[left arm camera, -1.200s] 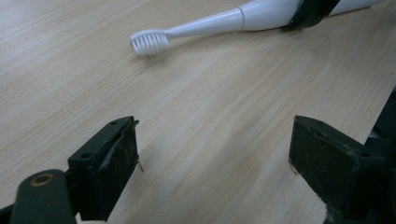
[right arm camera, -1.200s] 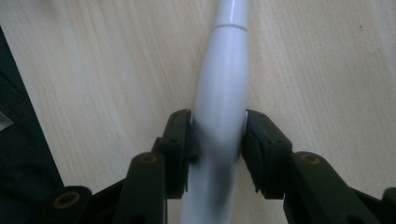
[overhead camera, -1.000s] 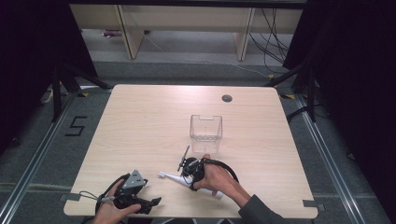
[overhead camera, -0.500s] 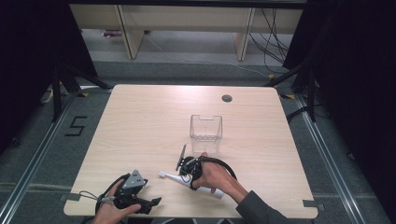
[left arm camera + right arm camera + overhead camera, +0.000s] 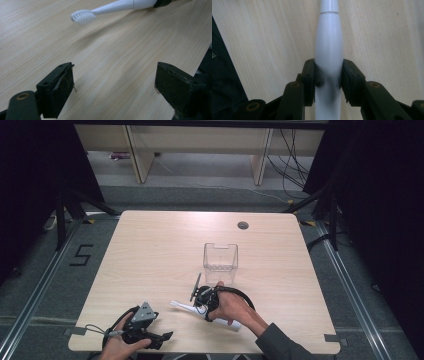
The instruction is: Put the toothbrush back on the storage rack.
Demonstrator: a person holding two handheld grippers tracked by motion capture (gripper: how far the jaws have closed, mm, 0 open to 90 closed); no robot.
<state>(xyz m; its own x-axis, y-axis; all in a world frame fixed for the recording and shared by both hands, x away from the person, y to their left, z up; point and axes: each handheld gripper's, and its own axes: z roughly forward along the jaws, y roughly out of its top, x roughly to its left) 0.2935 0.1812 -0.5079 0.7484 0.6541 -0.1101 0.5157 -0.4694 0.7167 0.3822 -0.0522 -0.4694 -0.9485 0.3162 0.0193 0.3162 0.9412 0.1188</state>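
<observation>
A white electric toothbrush lies on the wooden table near its front edge, with its brush head toward the left. My right gripper is shut on the toothbrush's white handle, both pads pressed against its sides; from above it sits at the toothbrush's middle. My left gripper rests at the table's front left corner, jaws wide open with bare wood between them, the brush head a short way ahead of it.
A clear plastic box stands upright just beyond the right gripper, near the table's middle. A round cable hole lies at the far side. A dark sleeve reaches in from the bottom right.
</observation>
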